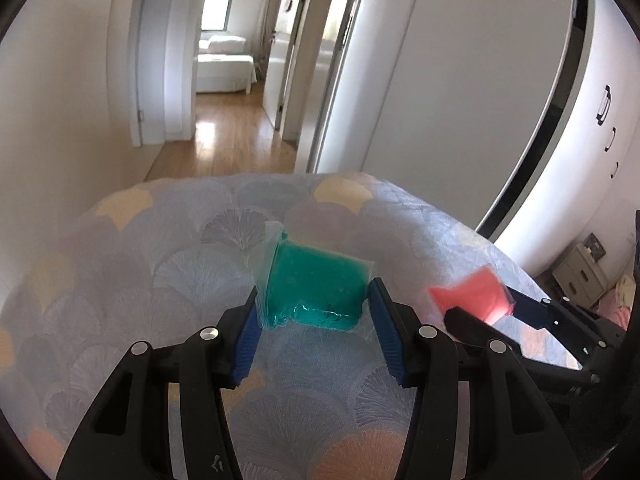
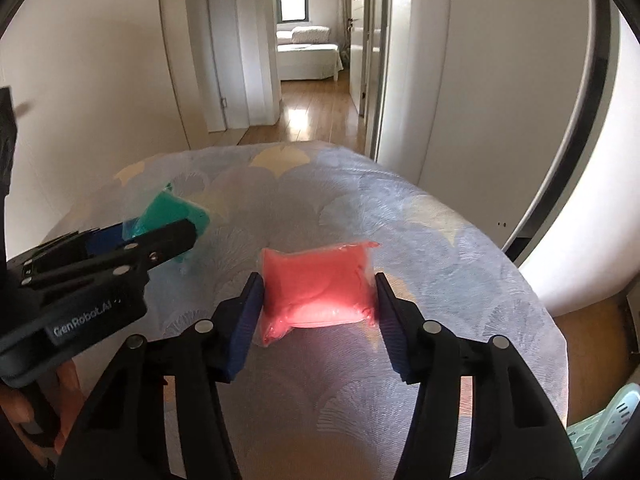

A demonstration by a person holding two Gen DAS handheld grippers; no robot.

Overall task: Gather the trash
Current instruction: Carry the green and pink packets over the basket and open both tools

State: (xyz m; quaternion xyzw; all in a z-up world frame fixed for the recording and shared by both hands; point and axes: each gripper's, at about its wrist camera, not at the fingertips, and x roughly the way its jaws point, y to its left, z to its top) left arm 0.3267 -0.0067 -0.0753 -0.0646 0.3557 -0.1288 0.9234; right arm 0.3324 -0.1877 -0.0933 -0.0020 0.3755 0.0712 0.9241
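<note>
Fan-print tablecloth [image 1: 180,264] (wood-floored hallway [image 1: 224,136] beyond), fingers clamping green packet [image 1: 316,292] and pink packet [image 2: 318,284].

left wrist view: green pouch [image 1: 316,288] centre, clear wrap | tablecloth [image 1: 160,264] pale blue-grey, fan pattern, some fans yellow or peach | right wrist view: pink pouch [image 2: 318,286] centre | gripper pads [image 2: 244,320] blue, arms black | floor [image 2: 316,116] upper centre, warm wood | walls white

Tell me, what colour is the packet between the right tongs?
Pink-red packet; the right wrist view shows it best.
</note>
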